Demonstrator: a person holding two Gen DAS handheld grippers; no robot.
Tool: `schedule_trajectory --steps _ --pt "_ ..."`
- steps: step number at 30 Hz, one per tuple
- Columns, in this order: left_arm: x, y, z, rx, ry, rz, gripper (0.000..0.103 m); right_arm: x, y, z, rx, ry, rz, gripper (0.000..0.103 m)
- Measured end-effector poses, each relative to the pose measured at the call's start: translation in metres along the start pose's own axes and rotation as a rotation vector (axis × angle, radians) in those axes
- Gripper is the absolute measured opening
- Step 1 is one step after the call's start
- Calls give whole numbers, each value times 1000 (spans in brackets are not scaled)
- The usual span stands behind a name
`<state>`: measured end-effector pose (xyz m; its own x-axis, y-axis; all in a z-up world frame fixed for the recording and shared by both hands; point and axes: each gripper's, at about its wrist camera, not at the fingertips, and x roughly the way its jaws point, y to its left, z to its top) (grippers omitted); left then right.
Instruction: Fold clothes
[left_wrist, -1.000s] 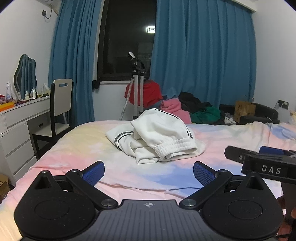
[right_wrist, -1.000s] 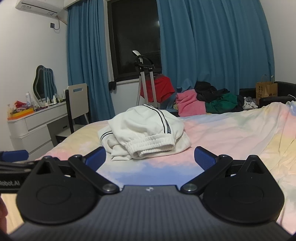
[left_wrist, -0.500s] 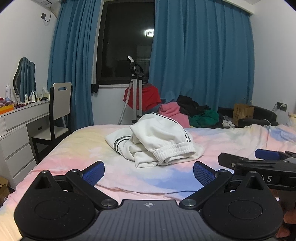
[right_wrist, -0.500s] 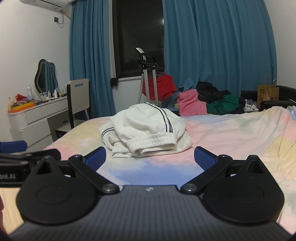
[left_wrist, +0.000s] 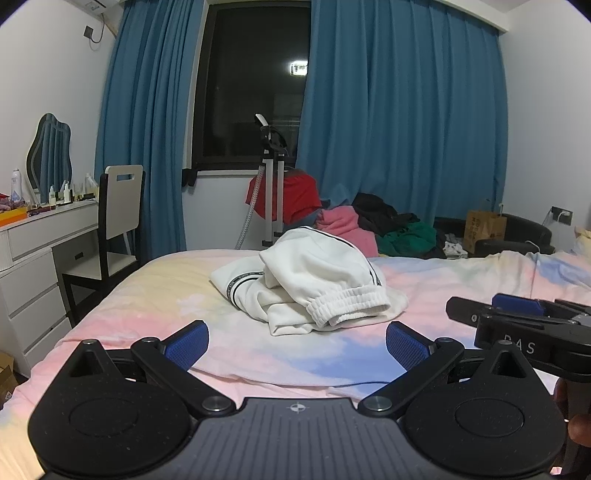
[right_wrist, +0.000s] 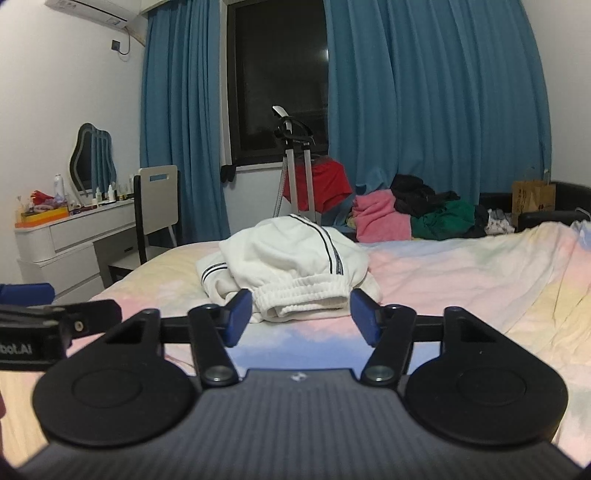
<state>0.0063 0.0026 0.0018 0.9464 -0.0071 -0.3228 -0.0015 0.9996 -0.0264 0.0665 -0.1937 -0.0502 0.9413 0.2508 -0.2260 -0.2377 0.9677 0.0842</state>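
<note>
A white garment with black-striped trim (left_wrist: 314, 284) lies bunched in a heap on the pastel bed (left_wrist: 147, 306). It also shows in the right wrist view (right_wrist: 291, 266). My left gripper (left_wrist: 297, 341) is open and empty, short of the heap. My right gripper (right_wrist: 301, 314) is open but narrower, its blue pads (right_wrist: 240, 314) level with the heap's elastic hem and apart from it. The right gripper shows at the right of the left wrist view (left_wrist: 517, 317).
A white desk (left_wrist: 33, 251) and chair (left_wrist: 118, 221) stand left of the bed. A garment steamer stand (left_wrist: 271, 184) and a pile of red, pink, black and green clothes (left_wrist: 369, 225) lie beyond the bed. Blue curtains (left_wrist: 399, 110) hang behind.
My right gripper's fingers have closed partway from wide open. Both grippers have dropped slightly and shifted; the garment has not moved.
</note>
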Motion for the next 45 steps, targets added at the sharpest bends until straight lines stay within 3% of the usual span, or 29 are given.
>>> schedule_trajectory --steps 3,8,16,21,25,30,32,33,34,37,45 --pt "-1 2 -1 -25 -7 -28 103 0 -2 2 26 -2 13 56" --pt "2 -2 -3 -6 6 -5 103 2 -6 4 67 30 22 51" --pt "-2 -4 3 5 -10 8 103 -2 -15 7 102 23 2 28" --pt "-8 -2 26 -10 -37 14 103 -4 -24 8 134 9 -8 26" --pt "-9 -10 55 34 -73 40 103 -2 -30 4 149 16 -17 27" --pt "4 -3 69 25 -58 66 103 9 -36 -4 170 45 -16 31" --pt "9 7 64 7 -63 77 103 25 -38 -7 178 77 -14 47" --pt "11 13 60 -5 -66 83 103 38 -38 -7 176 92 -18 62" --pt "14 19 56 -17 -62 83 103 51 -38 -8 173 108 -22 65" --pt "22 37 46 -46 -35 62 103 100 -39 -12 169 162 -29 64" --pt "55 75 20 -37 -32 46 103 239 -48 -34 98 276 -166 63"
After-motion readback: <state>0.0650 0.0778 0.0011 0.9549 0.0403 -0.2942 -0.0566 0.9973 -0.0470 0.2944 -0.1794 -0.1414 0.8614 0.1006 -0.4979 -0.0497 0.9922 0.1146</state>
